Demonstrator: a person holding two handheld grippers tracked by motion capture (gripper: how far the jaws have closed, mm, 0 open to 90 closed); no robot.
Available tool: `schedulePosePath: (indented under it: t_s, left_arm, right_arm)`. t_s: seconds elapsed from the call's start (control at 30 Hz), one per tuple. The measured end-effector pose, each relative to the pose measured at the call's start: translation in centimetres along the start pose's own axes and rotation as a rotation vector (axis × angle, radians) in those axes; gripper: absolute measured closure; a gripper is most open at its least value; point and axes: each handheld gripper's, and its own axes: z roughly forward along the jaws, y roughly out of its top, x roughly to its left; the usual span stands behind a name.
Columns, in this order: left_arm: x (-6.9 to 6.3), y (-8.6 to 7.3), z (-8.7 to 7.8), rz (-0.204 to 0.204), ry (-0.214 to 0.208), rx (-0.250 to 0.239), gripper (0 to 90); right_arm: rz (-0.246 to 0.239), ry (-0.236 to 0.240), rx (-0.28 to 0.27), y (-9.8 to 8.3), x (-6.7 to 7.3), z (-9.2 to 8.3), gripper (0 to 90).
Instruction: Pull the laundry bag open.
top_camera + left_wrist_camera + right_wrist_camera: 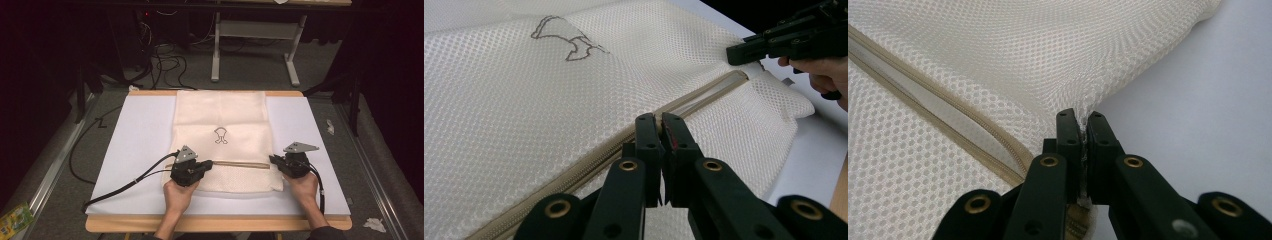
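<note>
A cream mesh laundry bag point(220, 112) lies flat on the white board point(135, 150), with a small outlined emblem point(220, 135) at its middle. A beige zipper point(240, 163) runs across its near part. My left gripper point(210, 163) is shut on the zipper line point(704, 97), where closed teeth give way to an open gap; the pull is hidden between the jaws point(659, 120). At the zipper's right end, my right gripper point(272, 160) is shut on the bag's mesh edge point(1088, 102), its tips point(1079, 117) pinching the fabric. The right gripper point(734, 54) also appears far off in the left gripper view.
The board rests on a wooden table point(215, 223). A black cable point(125, 185) trails from the left gripper across the board's left part. Behind the table stand a grey desk frame point(216, 50) and floor cables point(170, 65). Paper scraps point(374, 224) lie on the floor.
</note>
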Motion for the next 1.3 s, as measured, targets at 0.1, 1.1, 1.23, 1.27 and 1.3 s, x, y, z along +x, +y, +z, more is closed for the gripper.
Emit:
schedulePosePath:
  t_s: [0.1, 1.1, 1.23, 1.27, 1.3]
  left_arm:
    - [0.0, 0.0, -0.1, 0.004, 0.007, 0.004, 87.0]
    - [1.7, -0.4, -2.3, -0.038, 0.024, -0.038, 87.0]
    - [1.7, -0.5, -2.2, -0.037, 0.030, -0.041, 87.0]
    - [1.7, -0.5, -2.2, -0.037, 0.031, -0.040, 87.0]
    - [1.7, -0.5, -2.2, -0.038, 0.031, -0.039, 87.0]
  right_arm:
    - [0.001, 0.001, 0.000, 0.0, 0.0, 0.0, 87.8]
    - [-0.005, -0.016, -0.006, -0.1, -0.2, -0.3, 87.7]
    - [-0.007, -0.011, -0.001, -0.1, -0.3, -0.3, 87.8]
    - [-0.008, -0.011, -0.005, -0.1, -0.3, -0.3, 87.7]
    - [0.001, -0.009, -0.005, -0.1, -0.3, -0.3, 87.7]
